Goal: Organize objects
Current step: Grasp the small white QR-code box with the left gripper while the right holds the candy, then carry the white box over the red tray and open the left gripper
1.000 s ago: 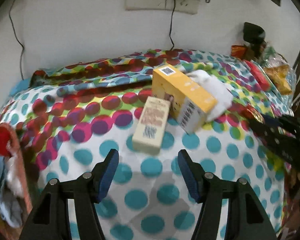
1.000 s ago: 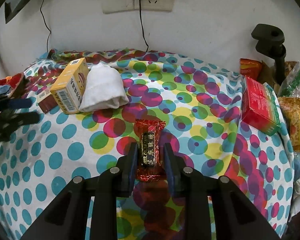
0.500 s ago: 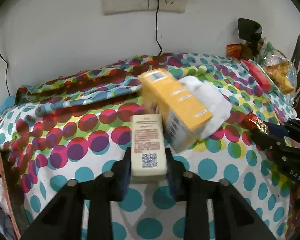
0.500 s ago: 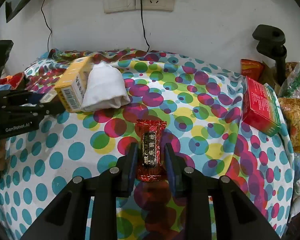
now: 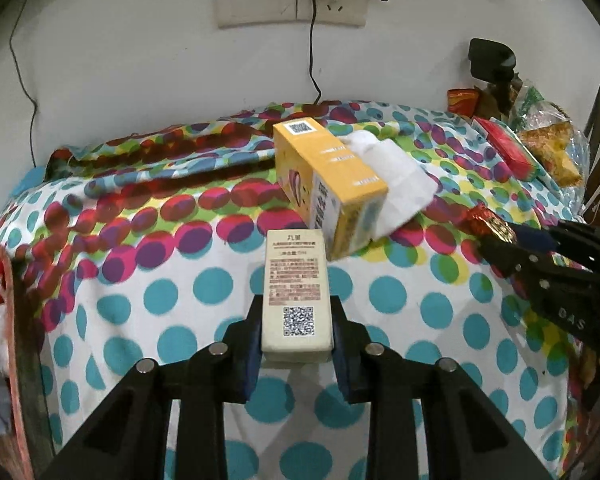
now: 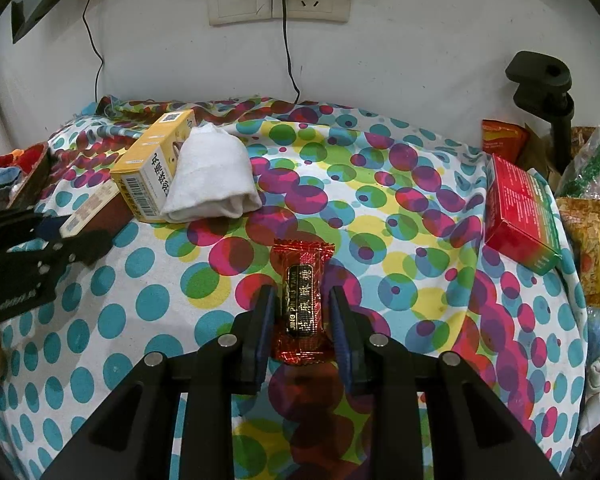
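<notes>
Left gripper (image 5: 296,336): fingers closed on the long sides of the slim cream cardboard box with a QR code (image 5: 295,292), at its near end; far end points to 12 o'clock.

Right gripper (image 6: 303,320): fingers pinch the red foil-wrapped candy bar with a gold label (image 6: 302,300) mid-length.

At 11 o'clock in the right view: yellow carton (image 6: 152,172) touching folded white cloth (image 6: 210,176) on the polka-dot tablecloth (image 6: 380,208).

Judgement: box light, stiff, takes firm side grip. Foil slippery, crushable; hold lightly.
</notes>
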